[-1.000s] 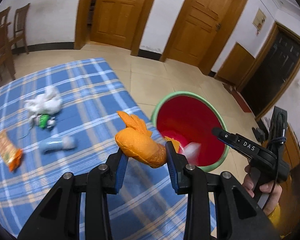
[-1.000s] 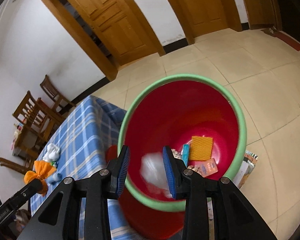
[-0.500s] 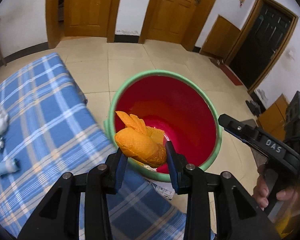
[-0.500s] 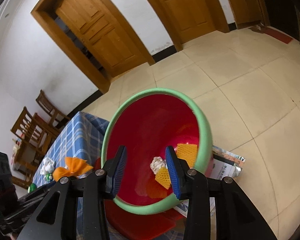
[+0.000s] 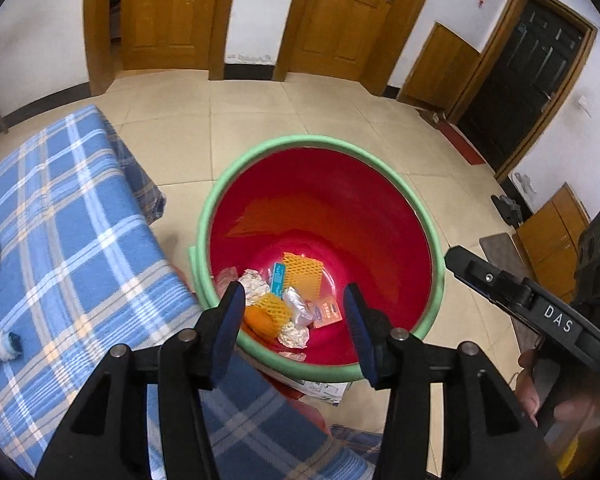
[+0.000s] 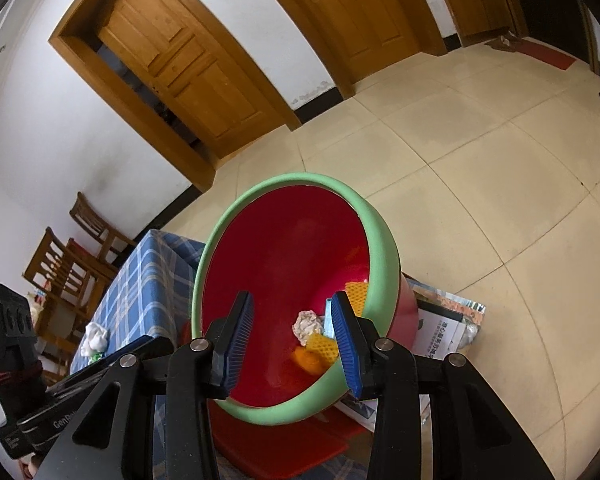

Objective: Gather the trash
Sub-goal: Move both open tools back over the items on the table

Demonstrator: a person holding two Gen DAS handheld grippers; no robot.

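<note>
Left wrist view: both empty grippers, left [image 5: 294, 314] and right [image 6: 292, 338], hang spread above the red bin [image 5: 434, 240], apparently for dropping trash.

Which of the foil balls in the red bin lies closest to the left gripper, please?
The foil ball at the pile's near edge, just below the orange mesh; the other two lie farther up the bin floor.

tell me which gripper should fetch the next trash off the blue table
Left. The left gripper is open and empty, next to the table; the right gripper hangs over the bin.
</note>
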